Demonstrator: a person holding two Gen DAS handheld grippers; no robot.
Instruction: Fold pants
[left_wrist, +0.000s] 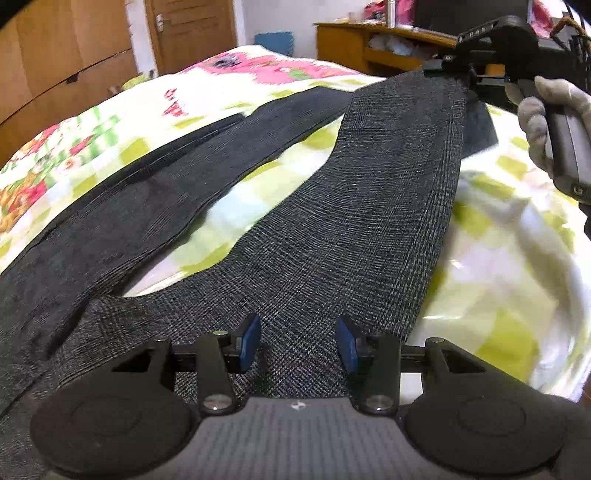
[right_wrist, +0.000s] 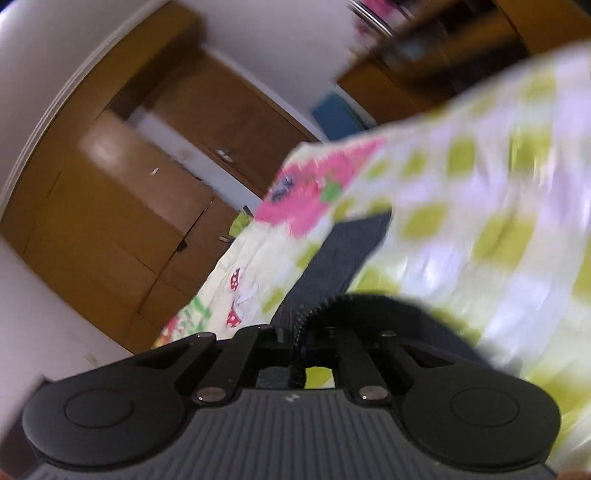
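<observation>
Dark grey checked woven pants (left_wrist: 332, 229) lie lengthwise across your quilted bed (left_wrist: 498, 295); your right gripper (left_wrist: 466, 70) pinches the far hem, jaws pressed together; your left gripper (left_wrist: 298, 345), spread, hovers over the waist end, unpinched.

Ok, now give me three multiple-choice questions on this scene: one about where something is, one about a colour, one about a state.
1. Where do the pants lie?
A) on a wooden floor
B) on the checked quilt
C) on a chair

2. What colour are the left gripper's pads?
A) red
B) blue
C) yellow

3. How do the left gripper's jaws stand?
A) open, over the pants
B) shut on the quilt
C) shut on a sock

Answers: B, the dark fabric spreads over the quilt; B, both pads show blue; A, a clear gap separates the pads, with fabric behind it.
</observation>
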